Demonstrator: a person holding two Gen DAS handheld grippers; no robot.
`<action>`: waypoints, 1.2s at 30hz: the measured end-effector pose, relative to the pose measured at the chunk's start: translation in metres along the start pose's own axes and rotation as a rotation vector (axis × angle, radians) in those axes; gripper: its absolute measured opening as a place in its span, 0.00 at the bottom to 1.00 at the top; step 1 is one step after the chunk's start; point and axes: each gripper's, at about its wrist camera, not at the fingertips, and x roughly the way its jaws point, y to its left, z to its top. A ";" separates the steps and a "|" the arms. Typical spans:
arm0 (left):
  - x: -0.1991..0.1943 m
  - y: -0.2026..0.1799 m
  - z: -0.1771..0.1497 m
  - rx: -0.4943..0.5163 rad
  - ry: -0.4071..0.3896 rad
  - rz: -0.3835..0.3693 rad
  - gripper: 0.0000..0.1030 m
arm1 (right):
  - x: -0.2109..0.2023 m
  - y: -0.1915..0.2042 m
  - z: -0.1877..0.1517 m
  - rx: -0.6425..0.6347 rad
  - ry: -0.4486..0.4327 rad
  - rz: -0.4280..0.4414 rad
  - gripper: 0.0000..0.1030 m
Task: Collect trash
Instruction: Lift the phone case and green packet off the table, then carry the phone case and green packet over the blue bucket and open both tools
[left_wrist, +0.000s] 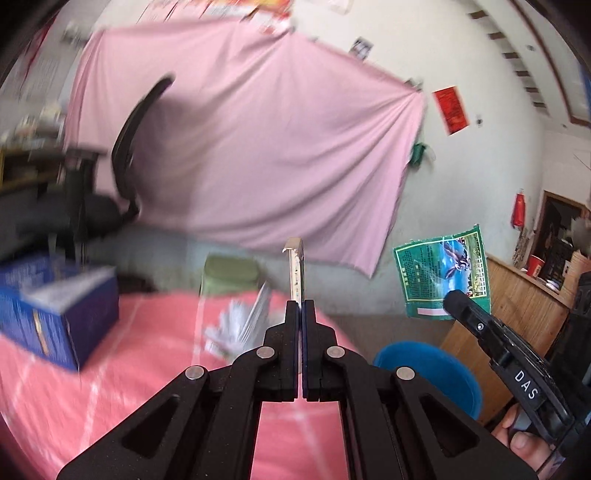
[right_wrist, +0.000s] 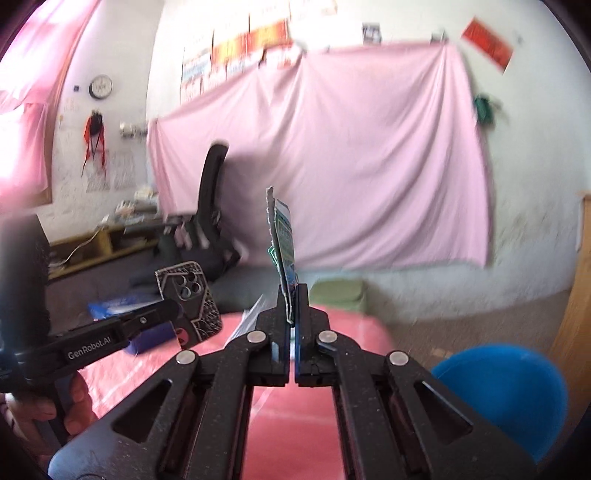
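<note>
My left gripper (left_wrist: 300, 306) is shut on a flat black patterned phone case (left_wrist: 295, 269), which shows edge-on above the fingertips. The right wrist view shows the face of that phone case (right_wrist: 188, 295), with its camera holes, in the left gripper (right_wrist: 173, 308). My right gripper (right_wrist: 293, 295) is shut on a torn green printed packet (right_wrist: 282, 240), held upright and edge-on. The left wrist view shows the packet's face (left_wrist: 443, 273) at the tip of the right gripper (left_wrist: 452, 299). Both grippers are raised above the red tablecloth (left_wrist: 110, 387). A round blue bin (right_wrist: 506, 391) stands low on the right.
A blue box (left_wrist: 55, 314) and crumpled clear wrapping (left_wrist: 240, 321) lie on the red cloth. Behind are a green stool (left_wrist: 229, 277), a black office chair (left_wrist: 129, 147) and a pink sheet (left_wrist: 258, 147) on the wall. Wooden furniture (left_wrist: 517, 314) stands to the right of the blue bin (left_wrist: 428, 369).
</note>
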 end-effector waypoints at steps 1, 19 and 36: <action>0.002 -0.007 0.007 0.016 -0.024 -0.009 0.00 | -0.009 -0.002 0.004 -0.005 -0.041 -0.021 0.26; 0.015 -0.144 0.019 0.171 -0.142 -0.209 0.00 | -0.090 -0.070 0.013 -0.031 -0.206 -0.313 0.26; 0.122 -0.213 -0.030 0.154 0.309 -0.303 0.00 | -0.068 -0.167 -0.044 0.166 0.121 -0.412 0.26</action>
